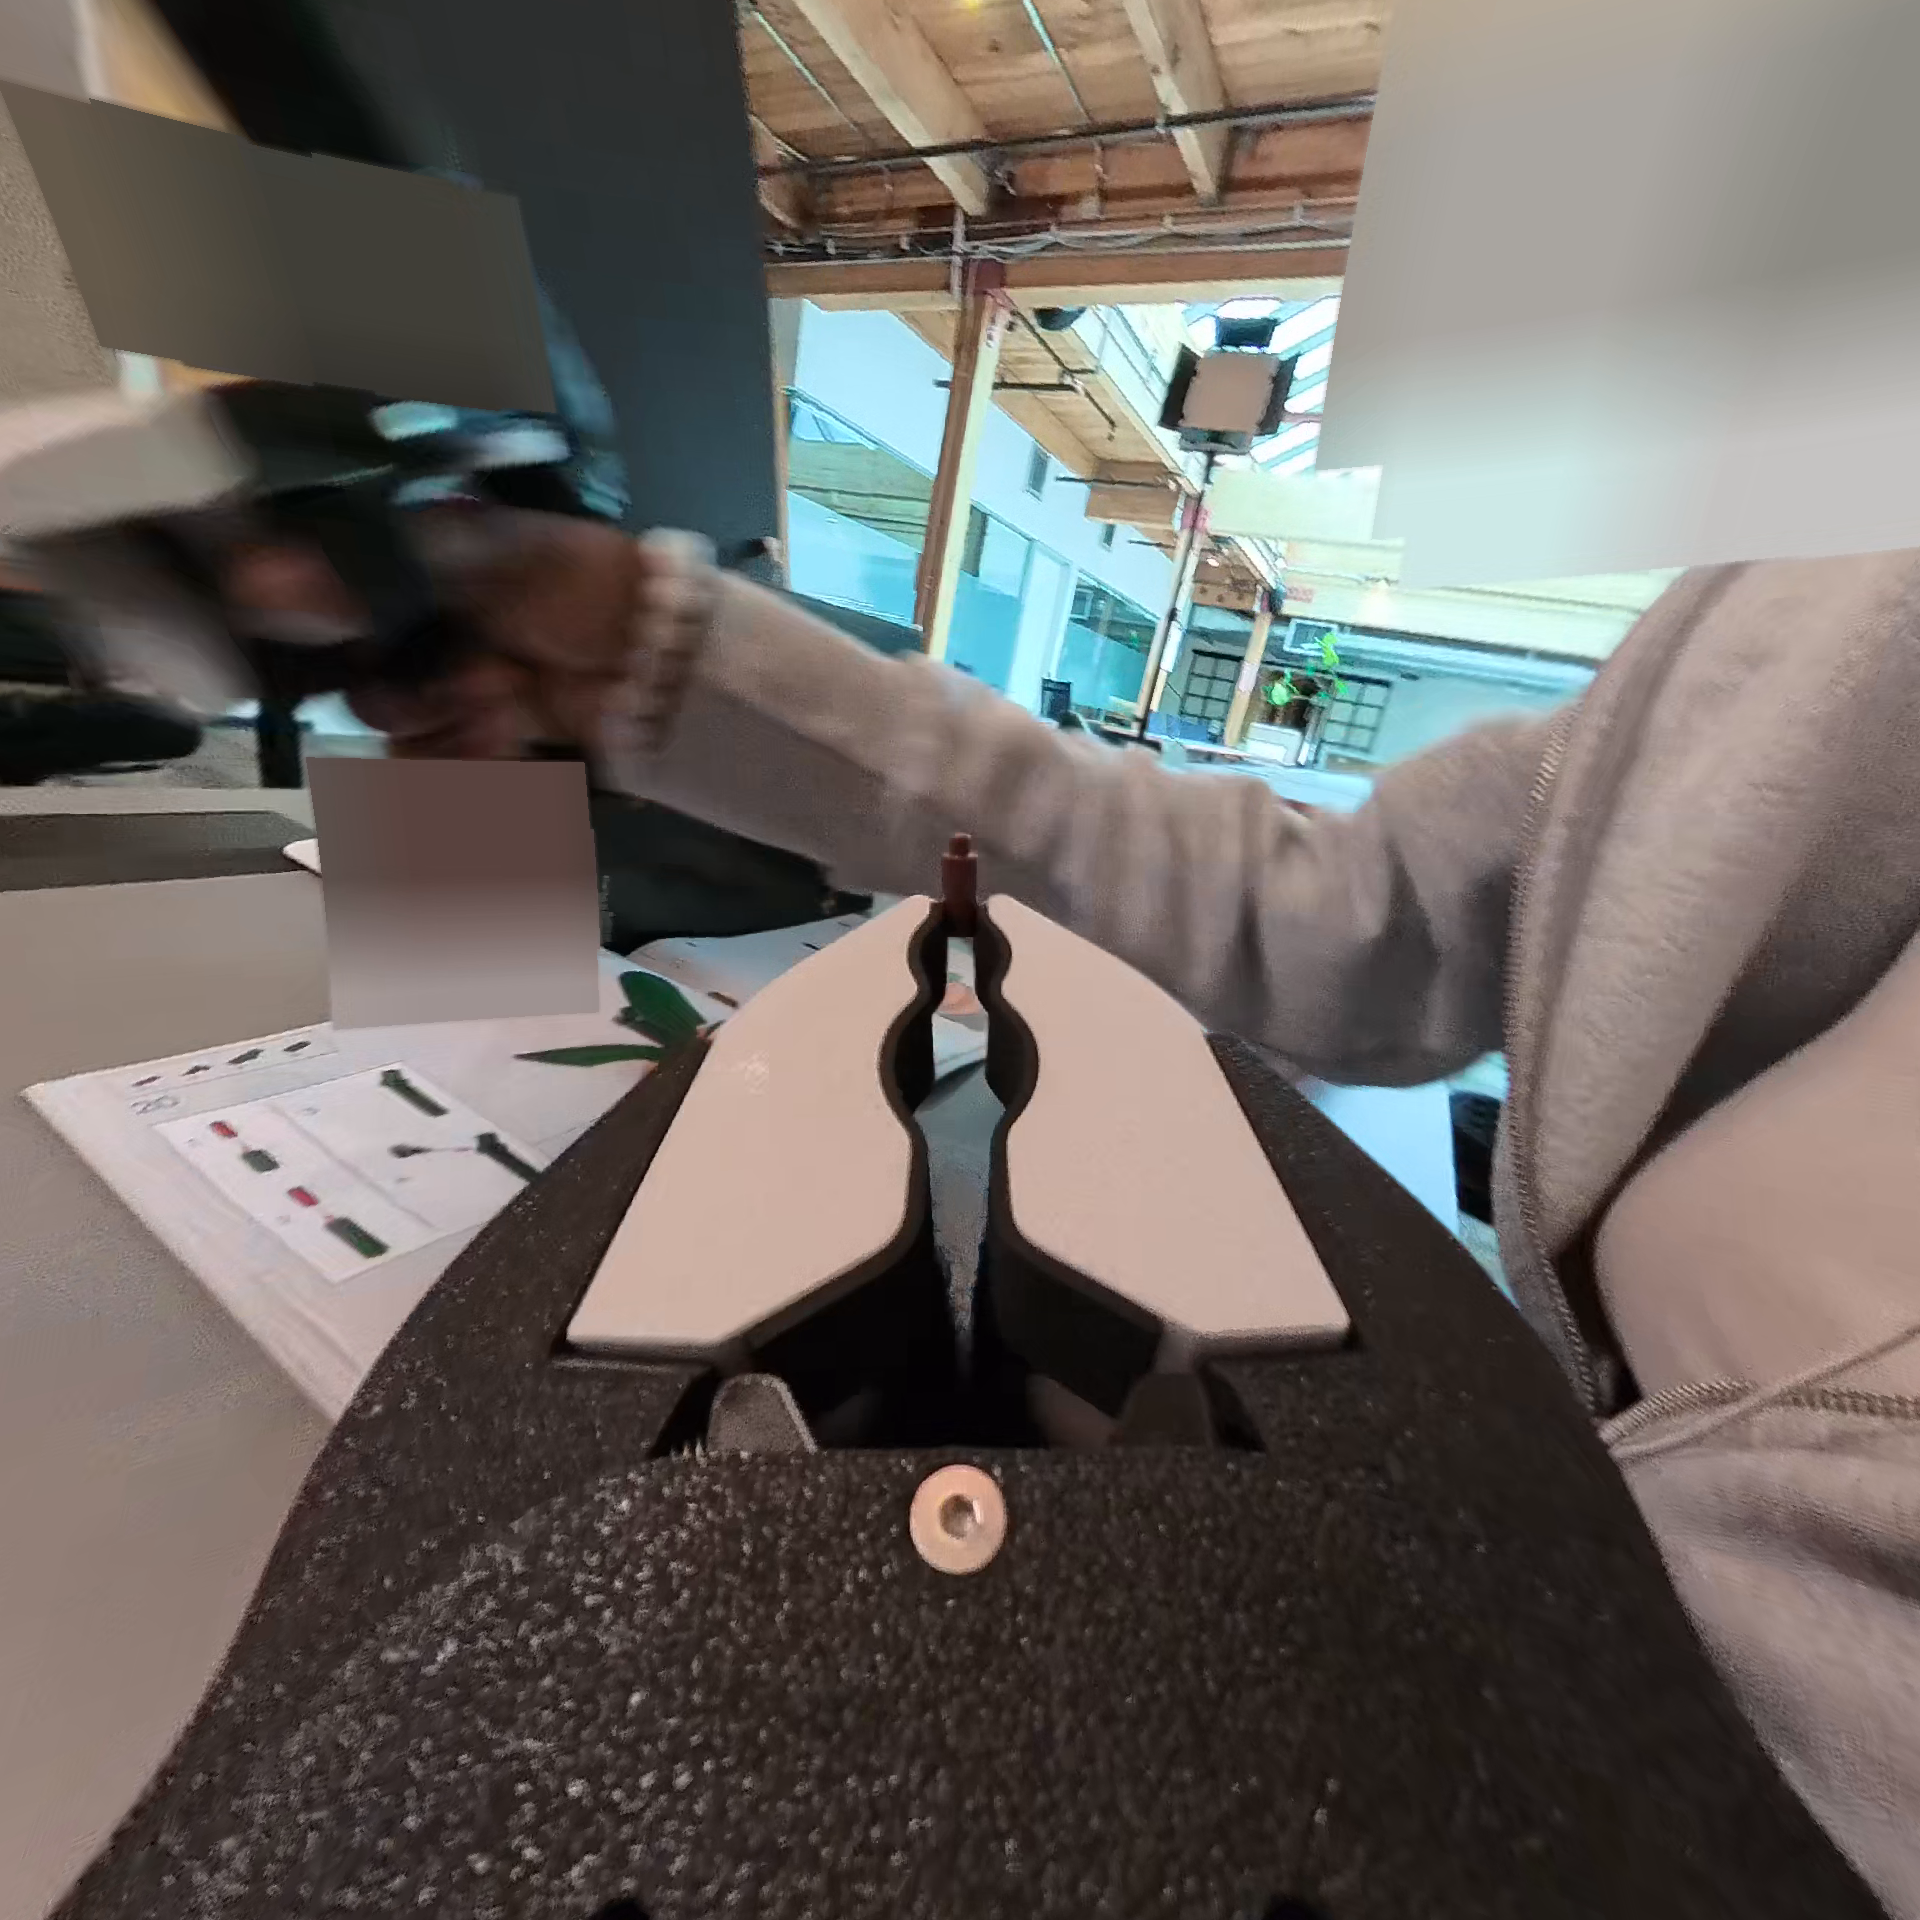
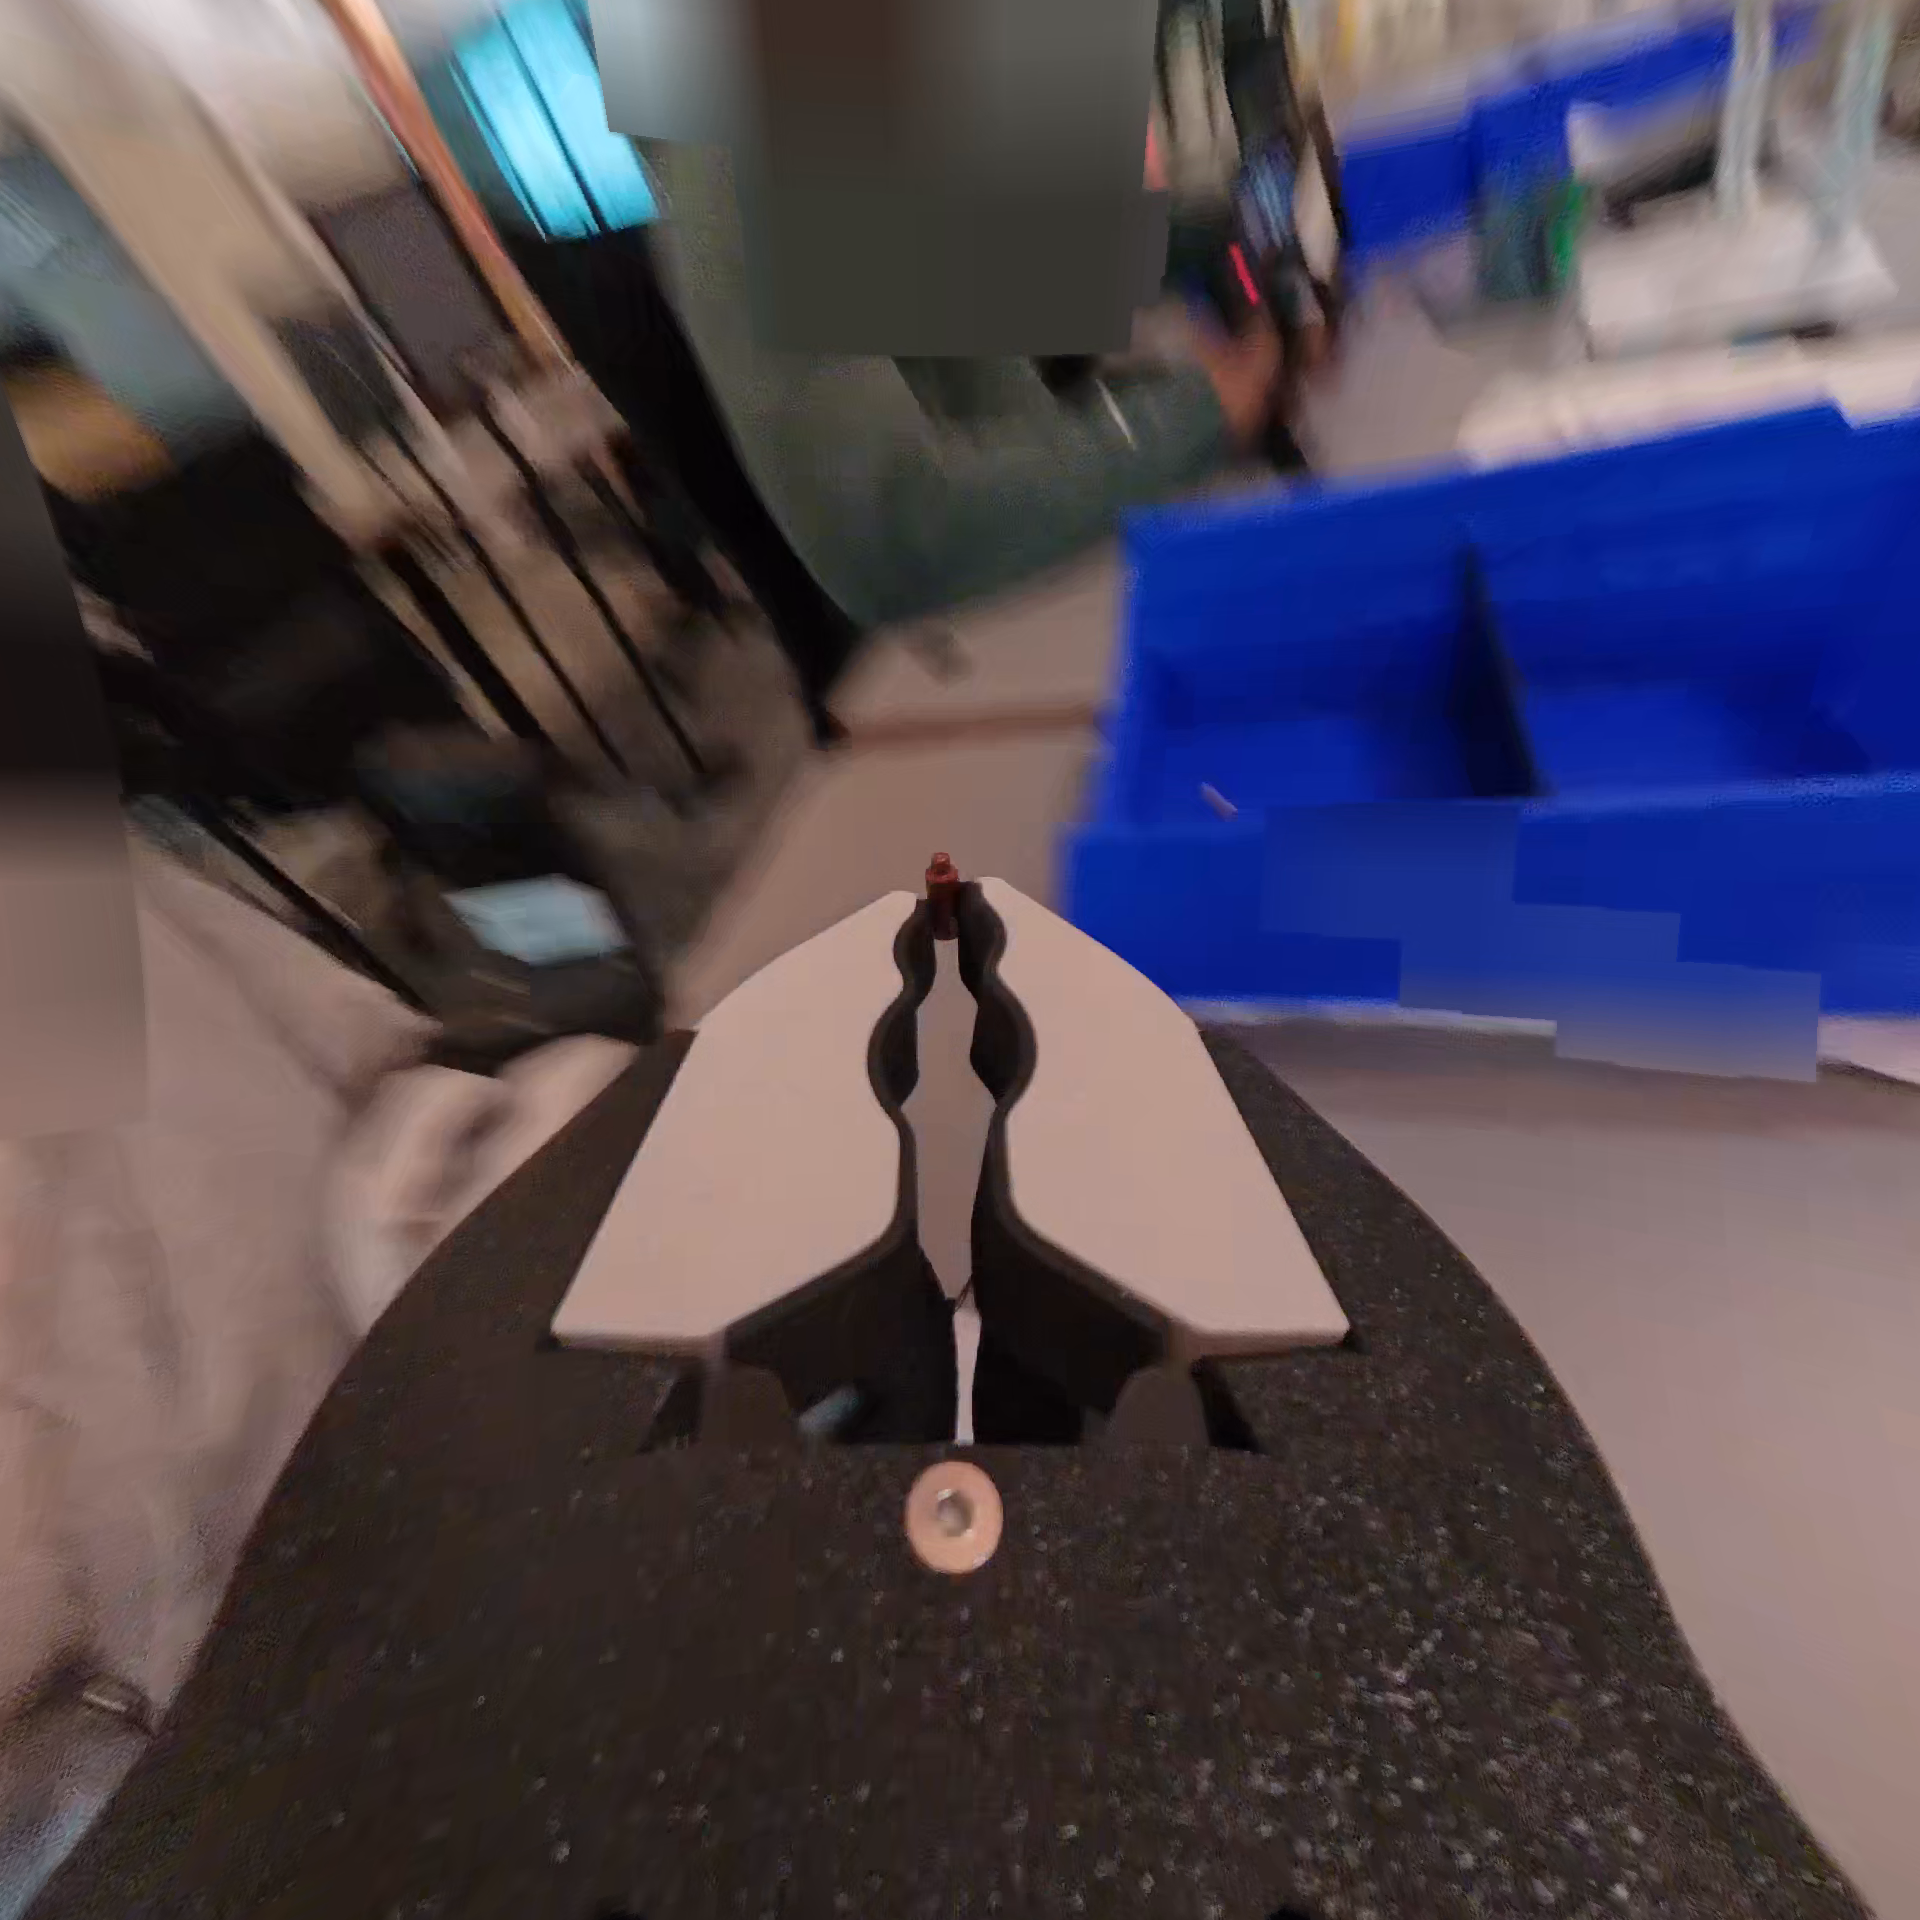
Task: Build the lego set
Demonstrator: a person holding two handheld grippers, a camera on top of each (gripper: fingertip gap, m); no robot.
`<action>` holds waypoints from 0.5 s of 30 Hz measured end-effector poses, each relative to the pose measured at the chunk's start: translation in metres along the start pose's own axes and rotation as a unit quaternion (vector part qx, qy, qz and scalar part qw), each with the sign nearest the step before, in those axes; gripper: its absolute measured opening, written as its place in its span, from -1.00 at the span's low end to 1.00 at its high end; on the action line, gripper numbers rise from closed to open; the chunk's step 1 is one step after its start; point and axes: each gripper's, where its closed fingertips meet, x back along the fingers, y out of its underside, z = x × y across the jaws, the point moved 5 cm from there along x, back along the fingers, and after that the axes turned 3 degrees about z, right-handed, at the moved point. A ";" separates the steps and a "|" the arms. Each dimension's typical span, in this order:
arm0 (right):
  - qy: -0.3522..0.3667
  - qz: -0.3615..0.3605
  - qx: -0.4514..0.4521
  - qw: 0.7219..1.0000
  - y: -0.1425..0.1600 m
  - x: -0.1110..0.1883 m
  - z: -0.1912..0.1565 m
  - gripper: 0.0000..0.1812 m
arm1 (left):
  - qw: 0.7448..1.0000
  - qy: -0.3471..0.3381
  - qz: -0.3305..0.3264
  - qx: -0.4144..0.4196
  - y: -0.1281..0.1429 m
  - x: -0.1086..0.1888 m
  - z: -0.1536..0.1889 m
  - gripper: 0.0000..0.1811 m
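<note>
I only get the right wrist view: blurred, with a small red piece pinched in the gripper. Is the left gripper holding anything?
Observer: Yes, the left gripper is shut on a small dark brown peg.
Operator: Any instructions out?
Observer: An open instruction booklet lies on the table, left of that gripper.
Operator: Anything blurred there too?
Observer: A hand on a grey sleeve, upper left.

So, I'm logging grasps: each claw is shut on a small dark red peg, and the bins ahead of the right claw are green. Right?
Not quite. The right wrist view shows the bins are blue, not green. Each claw does grip a small dark red peg: left claw, right claw.
</note>
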 end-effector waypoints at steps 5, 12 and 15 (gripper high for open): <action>-0.109 0.246 -0.137 0.953 0.020 0.070 -0.098 -0.96 | 0.998 -0.036 -0.045 0.008 0.008 -0.021 -0.003 -0.96; -0.030 0.296 -0.175 0.939 0.089 0.149 -0.130 -0.96 | 0.993 0.000 -0.099 -0.056 0.017 -0.090 0.027 -0.96; 0.179 0.098 -0.142 0.968 0.130 0.191 -0.115 -0.96 | 0.987 -0.021 -0.131 -0.095 0.027 -0.101 0.020 -0.96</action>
